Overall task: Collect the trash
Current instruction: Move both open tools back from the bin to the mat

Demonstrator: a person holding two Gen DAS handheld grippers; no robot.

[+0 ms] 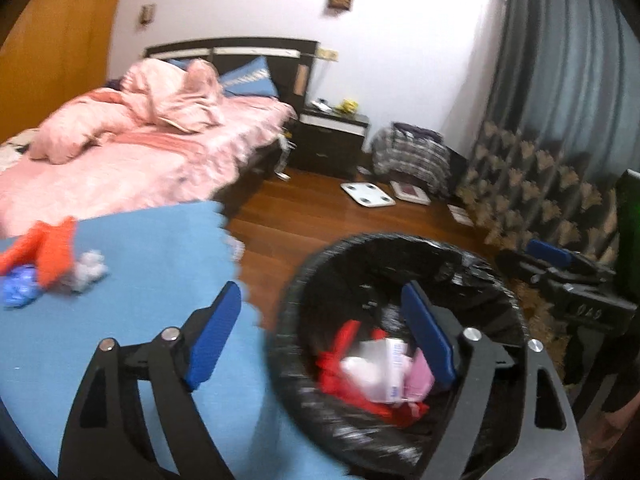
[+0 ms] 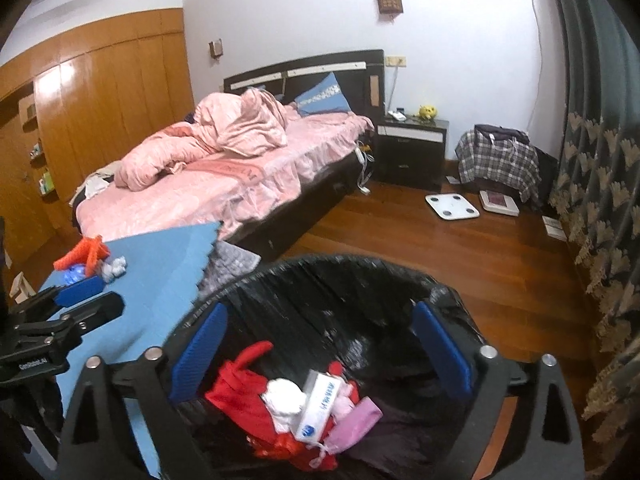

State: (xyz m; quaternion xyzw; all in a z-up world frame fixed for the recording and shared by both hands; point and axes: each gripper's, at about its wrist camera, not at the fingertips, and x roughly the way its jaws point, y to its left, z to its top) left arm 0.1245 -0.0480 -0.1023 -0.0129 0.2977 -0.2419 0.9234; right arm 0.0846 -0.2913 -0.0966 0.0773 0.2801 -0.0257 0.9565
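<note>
Room: bedroom with a white wall, wooden wardrobe panels at the left and a dark curtain (image 2: 592, 128) down the right side.
Bed (image 2: 224, 184): pink cover with a rumpled pink quilt, blue pillow against the dark headboard.
Floor (image 2: 400, 232): reddish wood boards; a white scale (image 2: 452, 207) lies flat on it near a plaid bag (image 2: 498, 158) that stands by the curtain.
Nightstand (image 2: 412, 152): dark, between the bed and the plaid bag, small items on top too small to tell.
Counter (image 2: 160, 280): covered by a blue mat with a jagged right edge, standing at the foot of the bed.
Trash bin (image 2: 332, 284): lined with a black bag, set just beside the counter's right edge, on the floor side.
Trash in bin (image 2: 304, 404): red crumpled material, a white wad, a white carton with blue print and a pink piece, lying together at the bottom.
Trash on counter (image 1: 48, 264): an orange piece, a blue crumpled piece and a whitish crumpled wad, bunched near the far left corner of the mat.
Left gripper (image 1: 324, 340): jaws spread wide with nothing between them, straddling the counter's right edge and the bin's rim; view blurred.
Right gripper (image 2: 320, 356): jaws spread wide and empty, held above the bin's opening over the dropped trash.
</note>
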